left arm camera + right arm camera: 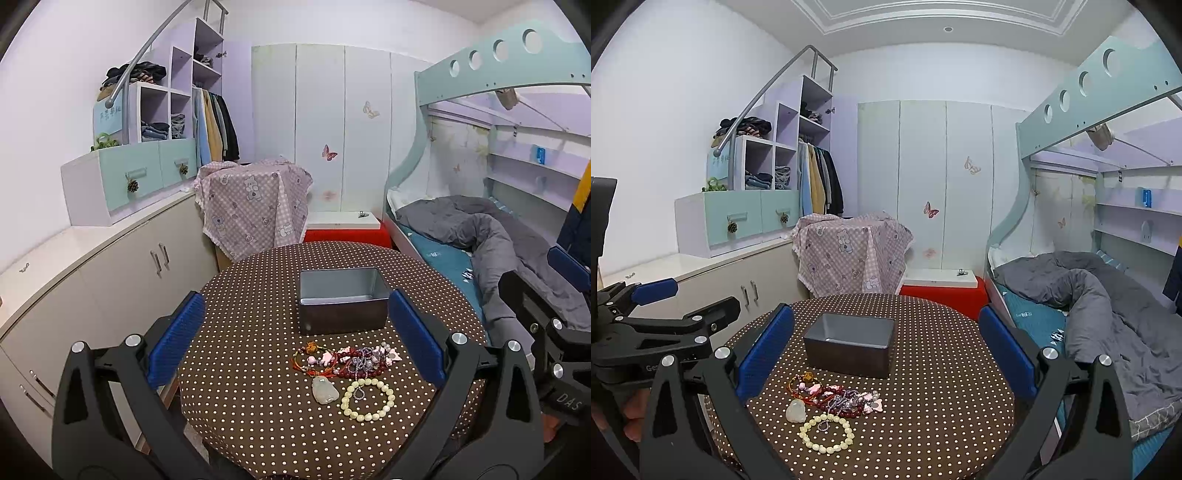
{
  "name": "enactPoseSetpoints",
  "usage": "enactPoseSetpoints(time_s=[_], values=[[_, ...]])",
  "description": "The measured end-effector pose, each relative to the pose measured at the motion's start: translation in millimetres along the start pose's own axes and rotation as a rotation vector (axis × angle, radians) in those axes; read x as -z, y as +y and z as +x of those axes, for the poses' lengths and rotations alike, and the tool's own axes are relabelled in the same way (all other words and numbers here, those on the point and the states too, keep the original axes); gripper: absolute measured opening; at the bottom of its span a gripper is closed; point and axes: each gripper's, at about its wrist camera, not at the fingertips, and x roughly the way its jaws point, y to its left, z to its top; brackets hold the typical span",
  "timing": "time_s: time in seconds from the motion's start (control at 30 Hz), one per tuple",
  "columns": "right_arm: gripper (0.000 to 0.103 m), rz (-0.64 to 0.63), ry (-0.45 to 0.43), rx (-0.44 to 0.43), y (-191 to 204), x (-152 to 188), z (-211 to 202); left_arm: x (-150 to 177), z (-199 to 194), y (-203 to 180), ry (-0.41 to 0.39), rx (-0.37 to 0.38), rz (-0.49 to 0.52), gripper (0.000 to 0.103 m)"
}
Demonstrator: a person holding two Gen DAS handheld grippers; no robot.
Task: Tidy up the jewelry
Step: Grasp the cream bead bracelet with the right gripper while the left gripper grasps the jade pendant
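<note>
A pile of jewelry lies on the round brown polka-dot table [258,424]: a cream bead bracelet [367,400] [827,433], a pale jade pendant [324,390] [796,411], dark red and purple bead strings [356,360] [846,400], and a red cord bracelet [310,356]. An open, empty grey metal box [341,301] [849,341] stands just behind them. My left gripper [295,339] is open and empty above the pile. My right gripper [886,352] is open and empty, to the right of the pile.
White cabinets [110,277] run along the left. A chair draped in pink checked cloth [255,206] and a red stool [347,232] stand behind the table. A bunk bed with a grey duvet [480,229] is on the right.
</note>
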Motion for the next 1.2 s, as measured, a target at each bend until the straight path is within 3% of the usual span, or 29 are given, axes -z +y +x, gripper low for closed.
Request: enactPoseSetpoints(time_s=[0.47,0.8,1.2], values=[[0.096,0.007,0.097,0.006,0.2,18.1,18.4,14.7,18.4,7.8,0.065,-0.020,-0.005,0.097],[0.096,0.014,0.281,0.027,5.3,57.8,52.6,40.8,48.1,17.5,0.188,-0.043,0.002,0.097],[0.096,-0.105,0.460,0.078,24.0,112.0,90.6,70.4,81.1,26.3,0.332,-0.040,0.005,0.097]])
